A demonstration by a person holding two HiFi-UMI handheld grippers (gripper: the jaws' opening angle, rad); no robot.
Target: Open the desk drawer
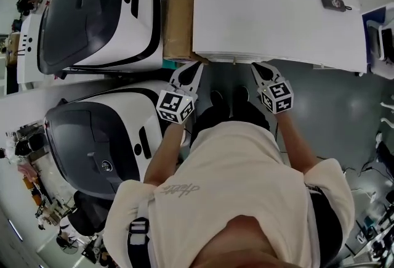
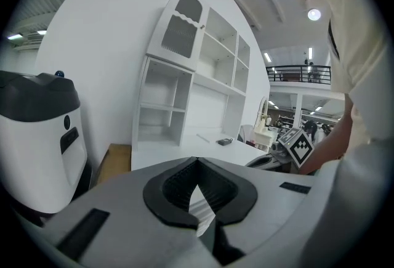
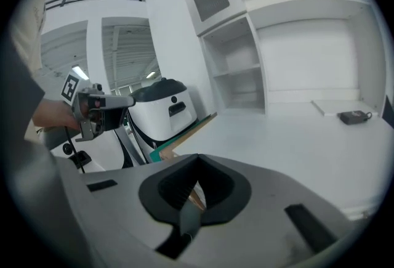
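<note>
The white desk (image 1: 277, 14) fills the top of the head view, its front edge (image 1: 246, 58) facing me. No drawer front or handle shows plainly in any view. My left gripper (image 1: 196, 66) hovers just before the desk's front left corner, jaws together and empty. My right gripper (image 1: 255, 65) sits a little to the right at the same edge, also shut and empty. In the left gripper view the left gripper (image 2: 197, 162) points over the desk top (image 2: 178, 159). In the right gripper view the right gripper (image 3: 198, 157) faces the desk surface (image 3: 295, 143).
Two large white-and-dark machines (image 1: 92, 14) (image 1: 92, 137) stand at the left. A brown cardboard panel (image 1: 178, 14) leans between the upper one and the desk. A small dark device (image 1: 335, 3) lies at the desk's back right. A white shelf hutch (image 2: 191, 76) rises behind the desk.
</note>
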